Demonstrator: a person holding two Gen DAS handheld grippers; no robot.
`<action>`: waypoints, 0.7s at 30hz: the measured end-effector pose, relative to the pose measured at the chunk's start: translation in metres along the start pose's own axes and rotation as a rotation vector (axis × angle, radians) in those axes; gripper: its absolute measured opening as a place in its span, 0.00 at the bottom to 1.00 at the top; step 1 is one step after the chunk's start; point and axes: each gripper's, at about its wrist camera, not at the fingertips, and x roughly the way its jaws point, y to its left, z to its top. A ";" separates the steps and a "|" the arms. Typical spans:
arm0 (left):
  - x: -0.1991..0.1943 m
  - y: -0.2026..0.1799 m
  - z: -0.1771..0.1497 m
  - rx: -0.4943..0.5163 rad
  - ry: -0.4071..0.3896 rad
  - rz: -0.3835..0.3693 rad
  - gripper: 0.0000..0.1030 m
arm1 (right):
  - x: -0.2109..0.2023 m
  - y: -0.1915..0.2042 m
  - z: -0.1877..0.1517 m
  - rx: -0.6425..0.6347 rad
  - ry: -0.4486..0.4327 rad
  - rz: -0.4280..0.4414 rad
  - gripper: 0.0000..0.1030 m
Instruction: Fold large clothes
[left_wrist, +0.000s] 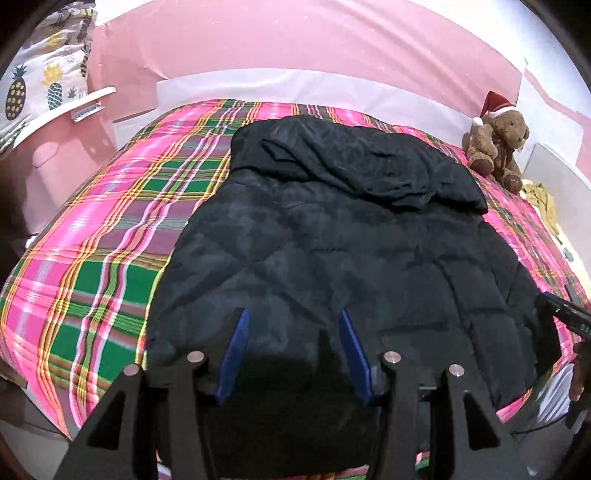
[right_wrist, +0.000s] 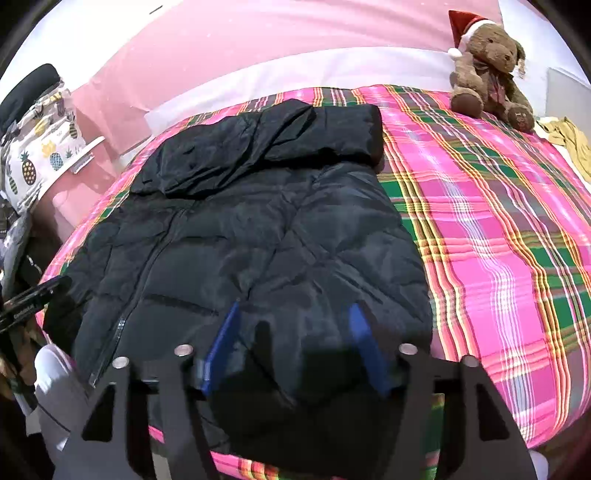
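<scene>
While both tongs gape, black jacket (left_wrist: 332, 236) hem beneath them, plaid bedspread (left_wrist: 110, 229)

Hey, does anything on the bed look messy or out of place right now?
Only slightly: a crumpled yellow cloth lies bunched at the bed's far right edge beside the teddy bear. The black jacket lies fairly flat on the plaid blanket.

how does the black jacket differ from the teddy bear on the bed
The black jacket is dark, quilted and lies spread flat across the near part of the plaid blanket; the teddy bear is brown, furry and sits upright at the far corner. The jacket covers a wide area, the bear a small one. The bear wears a red Santa hat; the jacket has a zipper. Both rest on the blanket.
</scene>
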 end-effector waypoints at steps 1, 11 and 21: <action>-0.001 0.001 -0.002 0.001 -0.001 0.005 0.54 | 0.000 -0.002 -0.001 0.005 0.001 -0.002 0.62; 0.001 0.017 -0.006 -0.009 -0.008 0.070 0.56 | -0.005 -0.022 -0.002 0.069 -0.019 -0.036 0.62; 0.014 0.065 -0.017 -0.078 0.012 0.134 0.62 | 0.007 -0.052 -0.015 0.160 0.038 -0.058 0.62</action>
